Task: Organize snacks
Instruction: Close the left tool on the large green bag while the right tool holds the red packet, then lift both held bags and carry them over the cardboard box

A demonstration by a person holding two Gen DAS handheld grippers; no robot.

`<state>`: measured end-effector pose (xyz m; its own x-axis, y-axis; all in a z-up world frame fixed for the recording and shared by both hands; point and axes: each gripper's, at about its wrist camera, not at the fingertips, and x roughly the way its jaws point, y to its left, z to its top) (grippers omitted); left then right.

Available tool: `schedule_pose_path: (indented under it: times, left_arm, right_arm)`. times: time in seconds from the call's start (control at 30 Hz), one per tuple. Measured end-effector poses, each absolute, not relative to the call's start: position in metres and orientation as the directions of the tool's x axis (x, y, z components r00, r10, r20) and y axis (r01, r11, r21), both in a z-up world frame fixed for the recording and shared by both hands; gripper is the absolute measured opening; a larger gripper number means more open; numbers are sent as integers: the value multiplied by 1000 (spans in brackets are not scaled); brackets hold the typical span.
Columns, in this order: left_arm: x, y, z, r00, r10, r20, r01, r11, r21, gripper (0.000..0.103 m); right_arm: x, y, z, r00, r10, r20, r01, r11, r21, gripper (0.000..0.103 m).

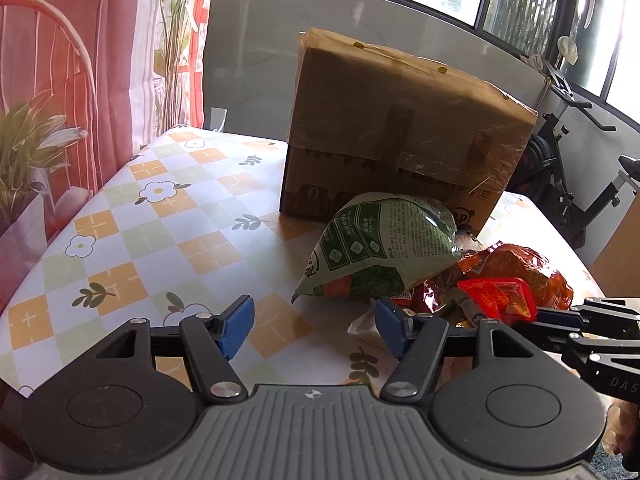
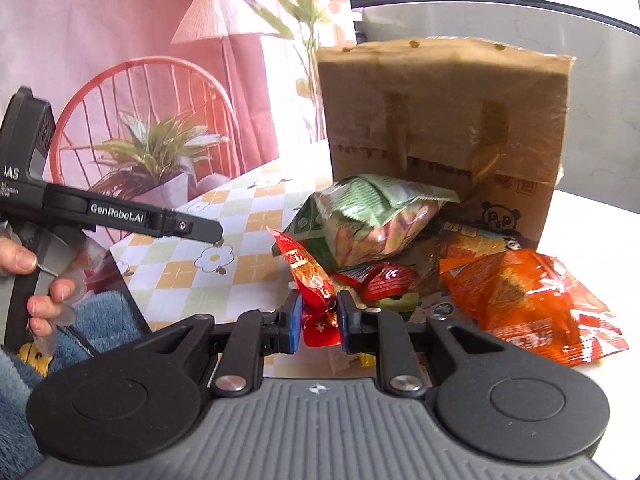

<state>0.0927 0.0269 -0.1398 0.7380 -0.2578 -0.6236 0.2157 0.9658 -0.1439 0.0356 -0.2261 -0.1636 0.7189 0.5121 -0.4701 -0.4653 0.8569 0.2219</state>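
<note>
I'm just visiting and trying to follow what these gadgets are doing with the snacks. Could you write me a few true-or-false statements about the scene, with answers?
1. The right gripper is clamped on a small red snack packet. True.
2. The left gripper holds the green-and-white snack bag. False: its jaws stand open with nothing between them.
3. The brown cardboard box stands behind the snack pile. True.
4. The large orange crisp bag sits on top of the box. False: it lies on the checked flower-print tablecloth.
</note>
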Motion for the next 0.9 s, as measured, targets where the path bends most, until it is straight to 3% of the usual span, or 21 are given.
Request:
schedule_pose_path:
  times: [0.13,0.27,0.53,0.9]
  left_arm:
    - [102,13,-138,738,-290,-609,283,953,-110,72]
    - [109,-10,-146,738,-350,-576,395,917,-51,88]
    - [135,-60,-175,752,-310,-582,485,858,170,89]
    - [158,-80,-181,786,-275,-554,489,825,283,92]
  right_arm:
    - [37,-245,-147,772,471,-426,-405,882,240,19]
    - [44,-261,-131,804,438,-402,-356,896,265,19]
    - [56,-277,-114,827,407,-387,-324,909,262,19]
    - [74,-294,-113,826,397,-401,-299,911,285,19]
